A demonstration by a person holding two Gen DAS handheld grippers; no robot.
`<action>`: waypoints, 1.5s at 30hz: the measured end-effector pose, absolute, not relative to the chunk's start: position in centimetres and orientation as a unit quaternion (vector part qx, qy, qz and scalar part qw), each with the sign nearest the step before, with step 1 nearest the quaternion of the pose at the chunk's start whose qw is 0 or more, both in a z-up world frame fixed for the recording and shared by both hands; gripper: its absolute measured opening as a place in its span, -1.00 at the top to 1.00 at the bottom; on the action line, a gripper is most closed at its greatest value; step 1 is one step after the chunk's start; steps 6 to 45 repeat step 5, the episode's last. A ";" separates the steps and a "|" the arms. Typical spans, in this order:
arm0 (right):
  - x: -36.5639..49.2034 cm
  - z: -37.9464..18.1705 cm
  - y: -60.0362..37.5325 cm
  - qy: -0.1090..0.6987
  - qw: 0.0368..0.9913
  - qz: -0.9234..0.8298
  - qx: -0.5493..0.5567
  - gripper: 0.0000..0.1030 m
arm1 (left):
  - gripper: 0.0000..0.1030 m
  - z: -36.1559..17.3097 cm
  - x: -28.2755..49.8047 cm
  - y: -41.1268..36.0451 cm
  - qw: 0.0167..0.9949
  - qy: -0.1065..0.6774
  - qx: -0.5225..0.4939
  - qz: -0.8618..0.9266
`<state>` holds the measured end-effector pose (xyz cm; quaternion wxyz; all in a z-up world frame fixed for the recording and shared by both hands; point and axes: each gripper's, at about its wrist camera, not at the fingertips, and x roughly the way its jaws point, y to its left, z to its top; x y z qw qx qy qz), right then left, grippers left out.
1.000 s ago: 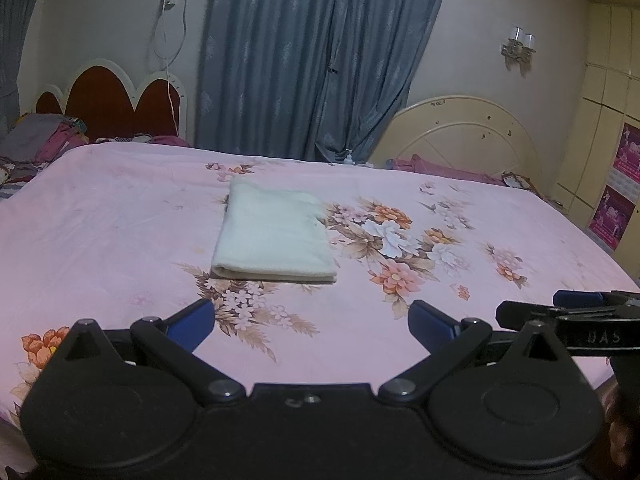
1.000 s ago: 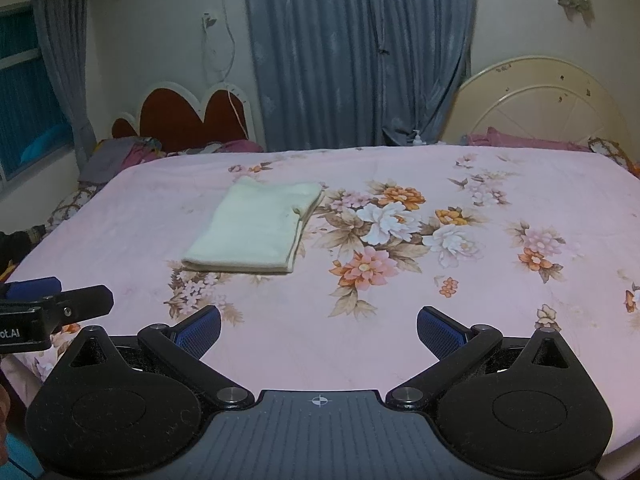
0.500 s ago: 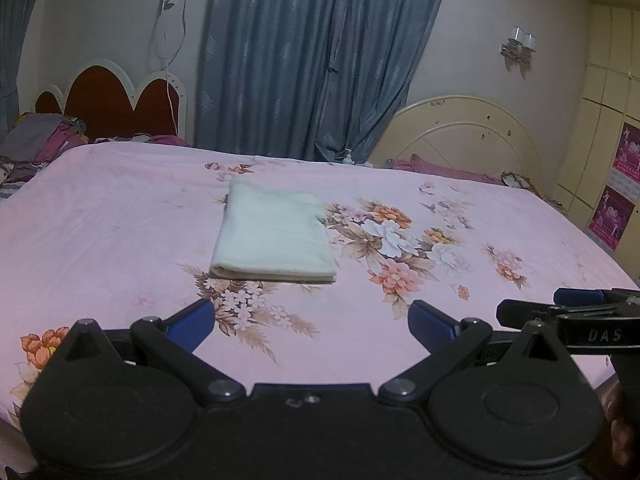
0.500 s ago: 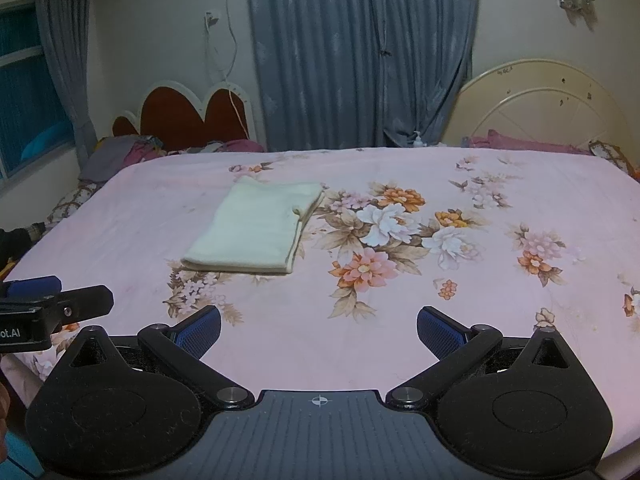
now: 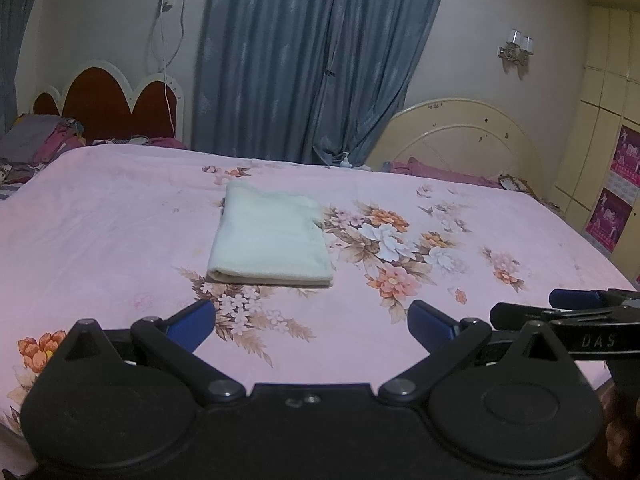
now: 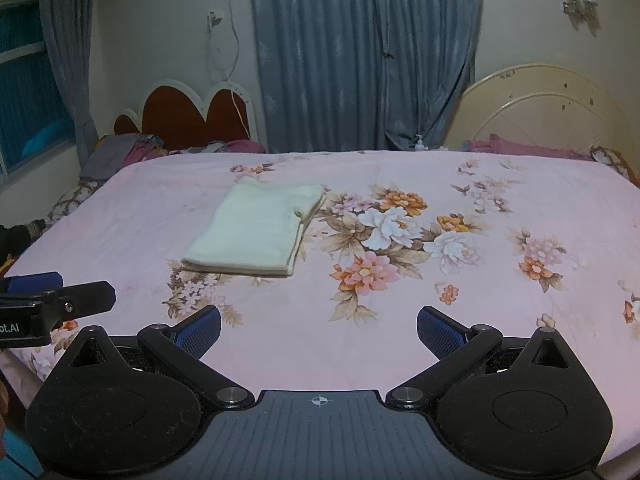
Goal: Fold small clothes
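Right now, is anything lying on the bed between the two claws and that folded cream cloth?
Nothing visible. Only bare floral bedsheet lies between the open left claw, the open right claw and the folded cream cloth.

Floral pink bed, blue curtains, cream headboard

The right claw, seen side-on from the left wrist camera, carries the raised letters "DAS" on its black body. From the right wrist camera, the left claw bears white lettering cut off at the frame edge, reading "ot.AI". The pink posters on the cupboard doors are too small to read.
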<state>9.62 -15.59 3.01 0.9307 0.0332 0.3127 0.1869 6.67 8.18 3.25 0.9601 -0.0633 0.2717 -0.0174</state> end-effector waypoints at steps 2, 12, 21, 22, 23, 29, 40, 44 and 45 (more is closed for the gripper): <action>9.8 3.0 -15.6 0.313 0.930 0.189 0.031 -1.00 | -0.97 3.2 6.7 8.1 0.960 0.273 -0.063 -0.018; 9.9 2.9 -15.5 0.314 0.930 0.191 0.030 -1.00 | -0.99 3.2 6.7 8.4 0.959 0.276 -0.067 -0.023; 9.9 2.9 -15.5 0.314 0.930 0.191 0.030 -1.00 | -0.99 3.2 6.7 8.4 0.959 0.276 -0.067 -0.023; 9.9 2.9 -15.5 0.314 0.930 0.191 0.030 -1.00 | -0.99 3.2 6.7 8.4 0.959 0.276 -0.067 -0.023; 9.9 2.9 -15.5 0.314 0.930 0.191 0.030 -1.00 | -0.99 3.2 6.7 8.4 0.959 0.276 -0.067 -0.023; 9.9 2.9 -15.5 0.314 0.930 0.191 0.030 -1.00 | -0.99 3.2 6.7 8.4 0.959 0.276 -0.067 -0.023; 9.9 2.9 -15.5 0.314 0.930 0.191 0.030 -1.00 | -0.99 3.2 6.7 8.4 0.959 0.276 -0.067 -0.023; 9.9 2.9 -15.5 0.314 0.930 0.191 0.030 -1.00 | -0.99 3.2 6.7 8.4 0.959 0.276 -0.067 -0.023; 9.9 2.9 -15.5 0.314 0.930 0.191 0.030 -1.00 | -0.99 3.2 6.7 8.4 0.959 0.276 -0.067 -0.023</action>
